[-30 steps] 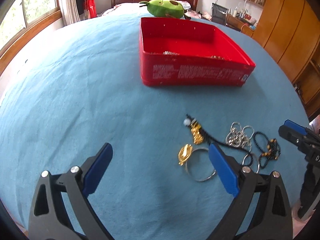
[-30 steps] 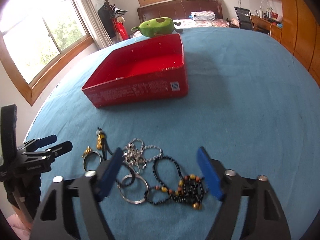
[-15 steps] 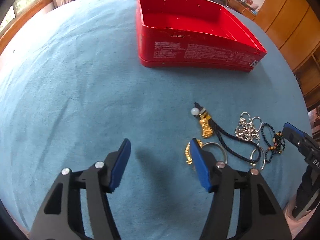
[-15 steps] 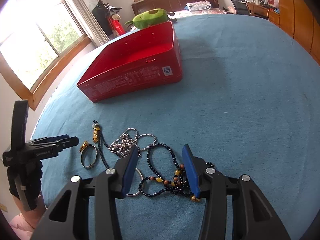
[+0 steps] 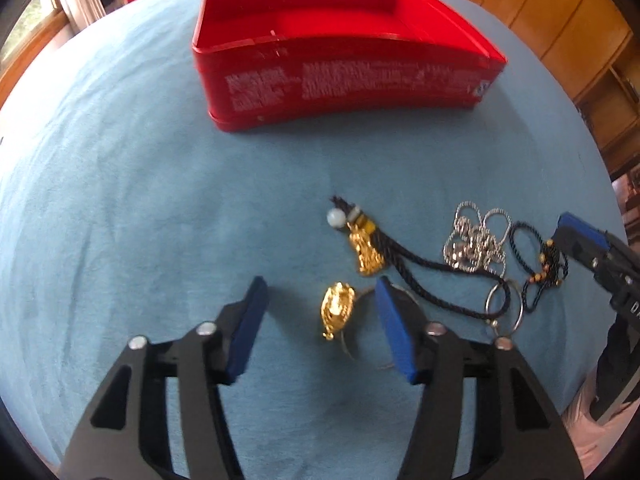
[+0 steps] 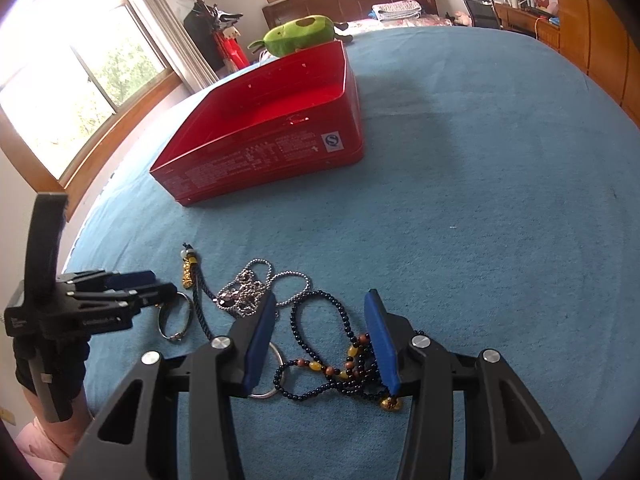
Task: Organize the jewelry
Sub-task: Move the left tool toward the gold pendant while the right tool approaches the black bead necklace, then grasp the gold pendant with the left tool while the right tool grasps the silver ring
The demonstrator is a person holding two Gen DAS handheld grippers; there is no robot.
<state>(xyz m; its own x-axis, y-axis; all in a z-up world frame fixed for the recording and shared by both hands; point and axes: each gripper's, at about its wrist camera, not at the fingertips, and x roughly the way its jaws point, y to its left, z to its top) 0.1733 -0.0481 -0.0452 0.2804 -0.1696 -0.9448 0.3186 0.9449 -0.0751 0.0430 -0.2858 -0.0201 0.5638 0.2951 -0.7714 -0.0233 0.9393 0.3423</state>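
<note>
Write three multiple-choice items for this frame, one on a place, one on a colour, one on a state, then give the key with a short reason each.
1. Where does the gold charm on the silver ring lie?
A. inside the tin
B. between the left gripper's fingers, on the cloth
C. under the plush toy

2. What colour is the open tin?
A. red
B. green
C. silver

3. What is the state of the right gripper?
A. shut tight on the silver chain
B. lifting the tin
C. part open astride the dark bead strand, which lies on the blue cloth

Key: B, the charm sits on the cloth with a blue pad clear of it on either side. A, its walls and floor are red in both views. C, a gap shows between the pads and the beads lie flat on the cloth between them.
</note>
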